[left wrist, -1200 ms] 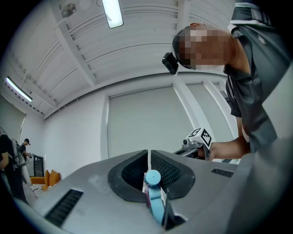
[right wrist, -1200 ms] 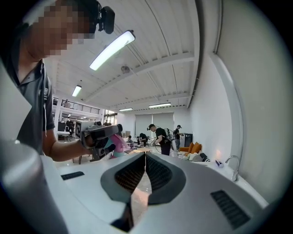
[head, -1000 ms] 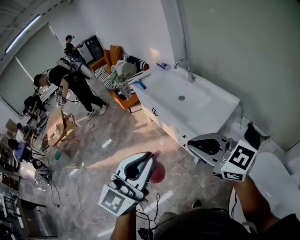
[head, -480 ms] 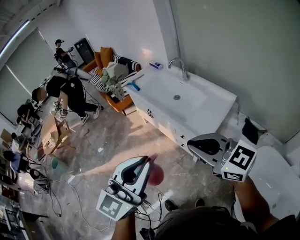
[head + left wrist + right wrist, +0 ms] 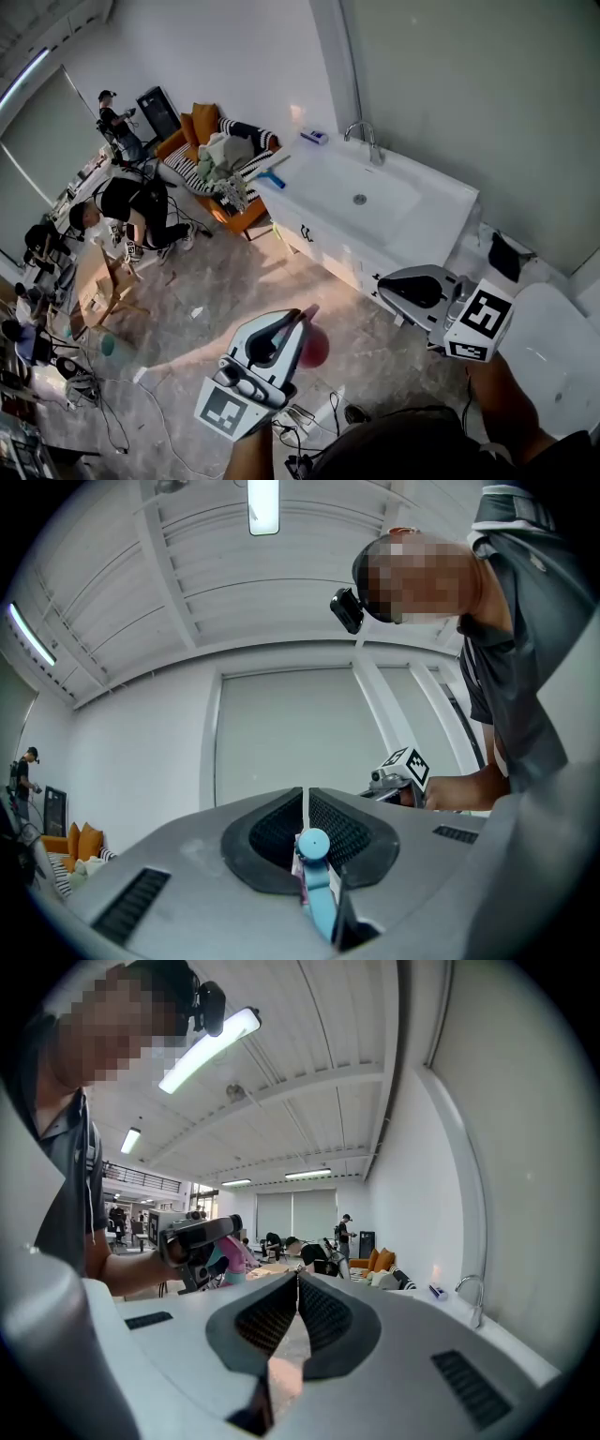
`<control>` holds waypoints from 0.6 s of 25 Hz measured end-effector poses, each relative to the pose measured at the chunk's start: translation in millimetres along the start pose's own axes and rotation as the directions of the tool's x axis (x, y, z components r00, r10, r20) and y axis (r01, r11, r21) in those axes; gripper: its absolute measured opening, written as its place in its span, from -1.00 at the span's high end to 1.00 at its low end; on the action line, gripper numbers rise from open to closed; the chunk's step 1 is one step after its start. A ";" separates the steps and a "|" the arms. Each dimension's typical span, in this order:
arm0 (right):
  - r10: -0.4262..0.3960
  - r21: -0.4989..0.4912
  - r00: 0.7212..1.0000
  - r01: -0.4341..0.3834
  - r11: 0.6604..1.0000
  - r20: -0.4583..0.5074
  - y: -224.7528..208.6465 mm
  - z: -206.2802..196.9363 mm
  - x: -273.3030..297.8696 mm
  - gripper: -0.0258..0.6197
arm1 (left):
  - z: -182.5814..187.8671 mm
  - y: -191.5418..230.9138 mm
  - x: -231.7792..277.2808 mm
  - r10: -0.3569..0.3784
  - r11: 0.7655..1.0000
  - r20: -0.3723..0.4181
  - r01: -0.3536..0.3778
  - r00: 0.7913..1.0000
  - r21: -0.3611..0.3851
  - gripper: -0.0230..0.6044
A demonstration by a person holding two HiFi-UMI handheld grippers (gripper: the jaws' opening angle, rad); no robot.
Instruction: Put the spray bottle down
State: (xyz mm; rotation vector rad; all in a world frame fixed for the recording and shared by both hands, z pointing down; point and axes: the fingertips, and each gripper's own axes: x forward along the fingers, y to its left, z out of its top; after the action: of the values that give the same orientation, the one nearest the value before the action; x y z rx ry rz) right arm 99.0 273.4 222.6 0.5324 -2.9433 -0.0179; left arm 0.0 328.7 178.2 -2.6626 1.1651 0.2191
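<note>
Our left tool (image 5: pixel 300 321) still pinches the spray bottle (image 5: pixel 315 347), right tool (image 5: pixel 382 280) closed and empty; we moved a bit, maybe toward the counter (image 5: pixel 441 212), bottle not down.

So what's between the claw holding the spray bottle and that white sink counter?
Nothing but bare marbled floor, as the head view shows. The left claw grips the spray bottle short of the sink counter.

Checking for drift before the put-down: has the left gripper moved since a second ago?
Cannot tell. The left gripper keeps its offset from the sink counter, but the paper scrap on the floor slid down-left: the camera itself moved.
</note>
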 end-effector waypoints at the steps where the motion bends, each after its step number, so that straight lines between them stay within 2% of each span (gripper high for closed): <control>1: -0.004 0.000 1.000 0.004 1.000 -0.004 2.1 -0.6 3.7 0.89 | -0.8 3.2 -2.8 -0.005 1.000 0.005 0.005 1.000 -0.003 0.85; 7: -0.016 0.001 0.999 0.016 1.000 -0.028 -1.2 -0.8 19.7 0.89 | -5.1 24.2 -7.1 -0.011 1.000 0.021 0.012 1.000 -0.027 0.85; 15: 0.022 0.023 0.999 -0.021 1.000 -0.039 -44.9 -10.9 28.5 0.89 | -21.8 43.7 28.4 0.018 0.999 -0.009 -0.018 1.000 -0.032 0.85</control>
State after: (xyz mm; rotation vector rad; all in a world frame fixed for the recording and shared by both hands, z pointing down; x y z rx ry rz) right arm 89.8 221.5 235.8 0.4985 -2.9139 0.0278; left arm -12.1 274.2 186.4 -2.6846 1.1980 0.2322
